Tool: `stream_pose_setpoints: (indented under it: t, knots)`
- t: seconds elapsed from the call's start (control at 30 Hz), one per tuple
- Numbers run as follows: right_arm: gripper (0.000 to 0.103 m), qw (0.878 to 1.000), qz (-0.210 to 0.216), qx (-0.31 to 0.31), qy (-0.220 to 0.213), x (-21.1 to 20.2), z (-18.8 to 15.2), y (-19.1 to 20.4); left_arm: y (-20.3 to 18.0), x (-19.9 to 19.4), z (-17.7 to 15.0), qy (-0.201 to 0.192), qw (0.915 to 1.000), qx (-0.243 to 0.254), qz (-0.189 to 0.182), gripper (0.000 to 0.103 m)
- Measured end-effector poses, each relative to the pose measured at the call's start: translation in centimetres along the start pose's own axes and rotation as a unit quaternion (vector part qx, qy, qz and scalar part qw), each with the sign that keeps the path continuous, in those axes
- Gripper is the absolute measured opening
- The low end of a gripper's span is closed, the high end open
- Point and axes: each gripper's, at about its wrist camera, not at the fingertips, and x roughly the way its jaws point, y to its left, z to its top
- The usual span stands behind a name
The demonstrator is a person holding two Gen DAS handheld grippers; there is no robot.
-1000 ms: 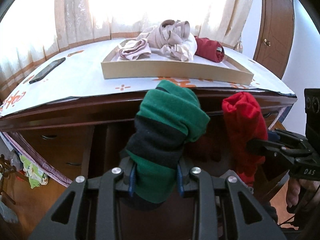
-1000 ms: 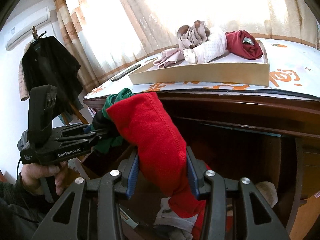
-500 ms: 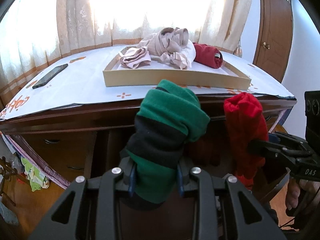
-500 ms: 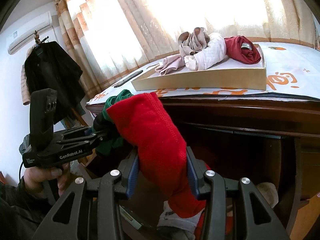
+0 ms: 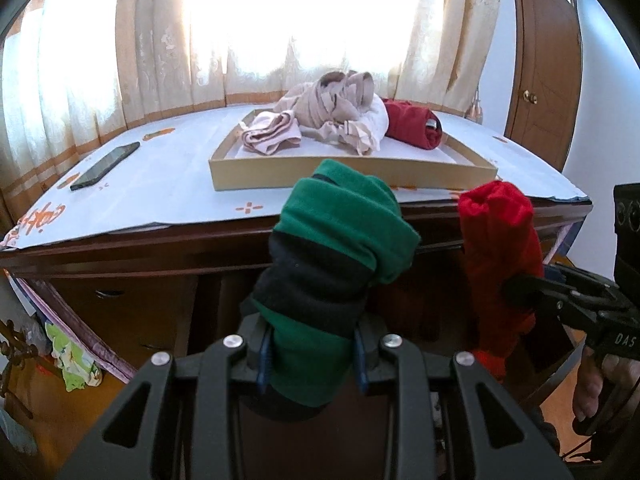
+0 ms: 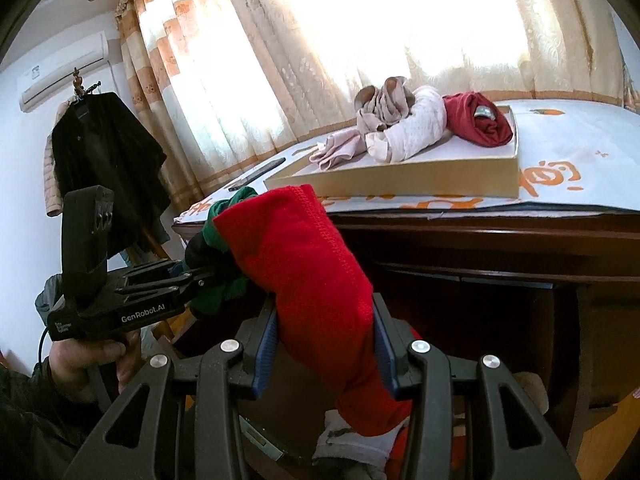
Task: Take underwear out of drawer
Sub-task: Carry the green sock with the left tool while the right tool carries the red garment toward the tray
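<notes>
Left hand-held gripper (image 5: 312, 360) is clamping a rolled green-and-black underwear (image 5: 336, 264); right hand-held gripper (image 6: 326, 356) is clamping a red underwear (image 6: 304, 280). Both bundles are hanging in the air, near the front edge of the wooden bench (image 5: 160, 240) and side by side, with the cardboard tray (image 5: 352, 170) lying farther back on the bench top and already carrying a dark red roll (image 5: 412, 128) and pale garments (image 5: 332, 112). A phone (image 5: 105, 165) is lying far left of the tray.

Risks, as judged: the red bundle's loose tail is dangling below the pads and could snag on the open drawer front or slip free; the two grippers are close enough to collide; either bundle could unroll on release.

Legible writing: "GenRobot.AI" on the left gripper body in the right wrist view; "DAS" on the right gripper in the left wrist view.
</notes>
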Motion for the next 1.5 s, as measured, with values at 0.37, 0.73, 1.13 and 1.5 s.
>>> stream_pose_setpoints:
  t: [0.37,0.73,1.13,1.5]
  knots:
    - [0.045,1.0,0.003,-0.003,-0.03,-1.1,0.3,0.0,0.1,-0.8,0.3,-0.027,0.9996,-0.001,0.001,0.029]
    - [0.045,0.999,0.001,-0.008,-0.05,-2.0,0.4,0.2,0.0,-1.7,0.5,-0.054,0.9985,0.002,0.004,0.029]
    - [0.045,0.996,0.002,-0.023,-0.084,-3.6,0.7,0.9,0.0,-2.7,0.8,-0.089,0.9958,0.005,0.019,0.029]
    - [0.045,0.995,0.0,-0.027,-0.094,-4.0,1.4,0.9,-0.5,-3.1,1.8,-0.109,0.9934,0.021,0.028,0.029]
